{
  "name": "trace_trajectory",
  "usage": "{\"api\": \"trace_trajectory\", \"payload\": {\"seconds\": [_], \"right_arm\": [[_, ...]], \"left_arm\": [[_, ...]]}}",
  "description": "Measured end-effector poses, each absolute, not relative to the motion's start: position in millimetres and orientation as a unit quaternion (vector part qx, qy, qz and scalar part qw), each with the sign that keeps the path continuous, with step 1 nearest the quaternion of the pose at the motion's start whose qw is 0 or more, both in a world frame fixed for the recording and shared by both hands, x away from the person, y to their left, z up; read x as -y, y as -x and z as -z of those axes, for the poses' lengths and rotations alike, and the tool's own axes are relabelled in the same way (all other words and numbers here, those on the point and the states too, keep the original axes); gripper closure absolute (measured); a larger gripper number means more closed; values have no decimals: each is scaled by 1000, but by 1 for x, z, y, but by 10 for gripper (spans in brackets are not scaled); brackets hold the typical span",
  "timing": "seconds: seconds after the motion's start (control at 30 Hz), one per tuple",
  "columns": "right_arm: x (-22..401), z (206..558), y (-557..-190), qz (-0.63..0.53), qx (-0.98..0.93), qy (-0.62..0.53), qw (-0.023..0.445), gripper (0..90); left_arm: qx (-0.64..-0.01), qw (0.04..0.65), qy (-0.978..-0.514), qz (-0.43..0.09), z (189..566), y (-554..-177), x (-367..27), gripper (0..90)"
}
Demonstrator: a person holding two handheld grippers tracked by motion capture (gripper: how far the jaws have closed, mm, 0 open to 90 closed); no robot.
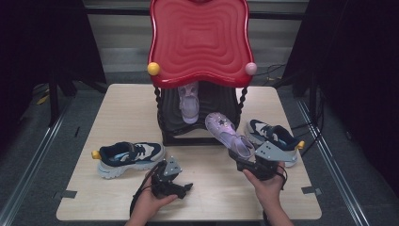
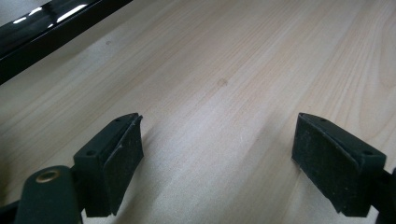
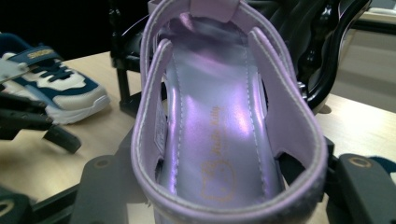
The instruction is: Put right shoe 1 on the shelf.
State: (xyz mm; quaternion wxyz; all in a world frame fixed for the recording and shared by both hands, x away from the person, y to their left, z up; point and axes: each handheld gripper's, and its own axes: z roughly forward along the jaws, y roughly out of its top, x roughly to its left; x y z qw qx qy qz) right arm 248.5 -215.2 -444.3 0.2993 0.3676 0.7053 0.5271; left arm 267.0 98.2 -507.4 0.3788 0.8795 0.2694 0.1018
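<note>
One lilac sandal (image 1: 189, 102) already sits on the black rack (image 1: 197, 127); the right tongs (image 1: 244, 157) grip its mate (image 1: 229, 133) by the heel, probably headed there. The left tongs (image 2: 217, 163) rest open over the table (image 1: 127, 108).

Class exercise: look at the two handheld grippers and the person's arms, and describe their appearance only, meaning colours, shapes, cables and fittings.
Both grippers are black. The left gripper has two blocky, wedge-shaped black pads with a rough surface, and a brass-coloured rivet sits near one. Each carries a grey three-cornered plate with small dark holes, and the right gripper shows it clearly. A black cable trails from each. The forearms are bare, with no sleeves visible.
</note>
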Motion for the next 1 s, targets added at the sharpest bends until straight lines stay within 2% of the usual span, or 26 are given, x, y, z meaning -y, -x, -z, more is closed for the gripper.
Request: {"api": "trace_trajectory", "payload": {"seconds": [1.0], "right_arm": [[156, 428, -296, -511, -601, -468, 399, 374]], "left_arm": [[-271, 381, -878, -101, 508, -267, -98, 158]]}}
